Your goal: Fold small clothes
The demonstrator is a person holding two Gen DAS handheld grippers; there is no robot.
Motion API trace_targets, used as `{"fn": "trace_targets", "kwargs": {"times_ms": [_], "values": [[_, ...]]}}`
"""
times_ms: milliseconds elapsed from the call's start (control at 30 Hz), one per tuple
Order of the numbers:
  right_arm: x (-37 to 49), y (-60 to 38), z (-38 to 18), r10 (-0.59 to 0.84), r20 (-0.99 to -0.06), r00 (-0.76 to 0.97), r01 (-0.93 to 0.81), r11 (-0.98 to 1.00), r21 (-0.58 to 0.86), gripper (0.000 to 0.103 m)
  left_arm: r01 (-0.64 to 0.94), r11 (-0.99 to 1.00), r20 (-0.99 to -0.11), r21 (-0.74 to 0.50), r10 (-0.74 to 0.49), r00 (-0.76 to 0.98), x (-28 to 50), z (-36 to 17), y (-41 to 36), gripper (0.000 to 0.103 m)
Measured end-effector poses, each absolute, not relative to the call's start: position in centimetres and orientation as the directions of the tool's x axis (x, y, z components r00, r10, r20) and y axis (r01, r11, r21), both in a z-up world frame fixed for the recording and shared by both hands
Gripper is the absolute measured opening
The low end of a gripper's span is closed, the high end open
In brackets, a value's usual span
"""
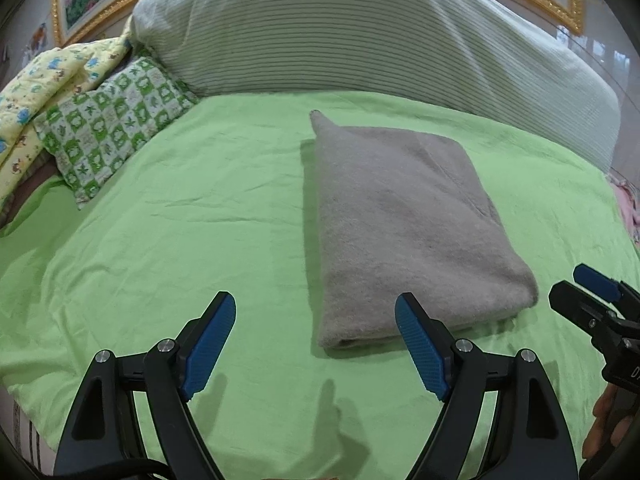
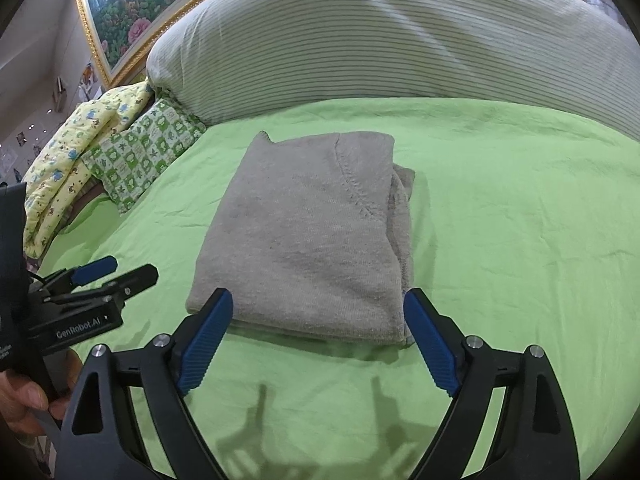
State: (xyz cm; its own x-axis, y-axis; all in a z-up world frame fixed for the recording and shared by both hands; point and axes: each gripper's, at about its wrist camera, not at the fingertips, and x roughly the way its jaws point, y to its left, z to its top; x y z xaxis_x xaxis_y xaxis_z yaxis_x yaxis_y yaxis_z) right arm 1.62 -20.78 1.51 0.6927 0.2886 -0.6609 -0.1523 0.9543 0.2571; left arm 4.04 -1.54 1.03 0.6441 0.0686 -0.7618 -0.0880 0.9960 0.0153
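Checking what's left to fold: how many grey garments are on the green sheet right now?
1. The folded grey garment lies mid-sheet on the green sheet, just ahead of both open grippers. Nothing else grey shows, though the striped pillow could hide something behind it.

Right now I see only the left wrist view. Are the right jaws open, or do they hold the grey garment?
Observer: The right gripper has its jaws wide open, with nothing pinched.
Operator: Where does the garment lie from it?
Observer: The garment lies folded on the sheet, its near edge just ahead of the jaws. I cannot tell whether it touches them.
Operator: Is its right side tidy?
Observer: Not quite. At the far right corner, lower layers stick out from under the top layer.
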Motion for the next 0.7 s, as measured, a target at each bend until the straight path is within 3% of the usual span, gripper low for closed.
{"fn": "trace_targets", "kwargs": {"times_ms": [700], "values": [[0.9,-19.8,2.1,0.292,-0.653,0.699,-0.211,0.956,0.202,0.092,-0.162,0.986,-0.757,0.043,0.138,0.638,3.2,1.2,-2.4,0.083]]}}
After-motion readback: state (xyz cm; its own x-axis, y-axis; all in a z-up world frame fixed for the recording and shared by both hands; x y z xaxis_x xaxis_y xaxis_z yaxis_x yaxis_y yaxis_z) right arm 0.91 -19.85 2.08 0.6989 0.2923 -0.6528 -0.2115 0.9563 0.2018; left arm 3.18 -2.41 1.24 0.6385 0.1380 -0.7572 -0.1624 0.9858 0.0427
